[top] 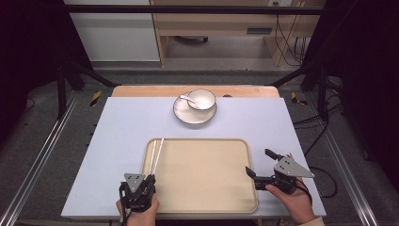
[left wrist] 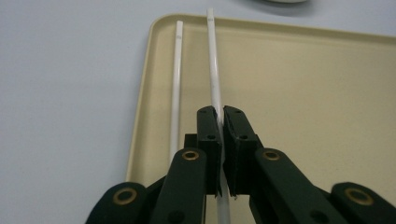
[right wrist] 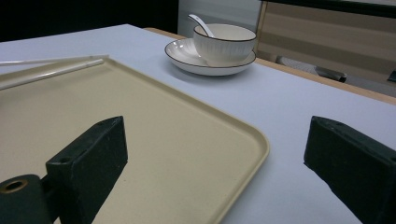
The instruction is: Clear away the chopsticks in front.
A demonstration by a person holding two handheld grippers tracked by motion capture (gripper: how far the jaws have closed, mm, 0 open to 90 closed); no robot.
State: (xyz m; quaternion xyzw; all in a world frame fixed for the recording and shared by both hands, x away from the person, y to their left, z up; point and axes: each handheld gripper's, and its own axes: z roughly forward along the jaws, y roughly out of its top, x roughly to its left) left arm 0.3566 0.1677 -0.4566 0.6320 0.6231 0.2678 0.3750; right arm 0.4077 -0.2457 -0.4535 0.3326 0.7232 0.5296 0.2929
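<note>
Matte blue table [top: 122,136]; smooth beige tray [top: 207,188]; white chopsticks [left wrist: 215,74]

Two black grippers, left gripper [top: 149,179], right gripper [top: 260,165], grey triangular top plates, brass-ringed pivots, boxy jaws

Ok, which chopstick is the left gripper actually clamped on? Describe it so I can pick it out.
Start at the beige tray in the middle of the table and look along its left edge, where two white chopsticks lie side by side. The held chopstick is the inner one, nearer the tray's centre, running between the left gripper's closed jaws; the other chopstick lies free beside the rim.
</note>
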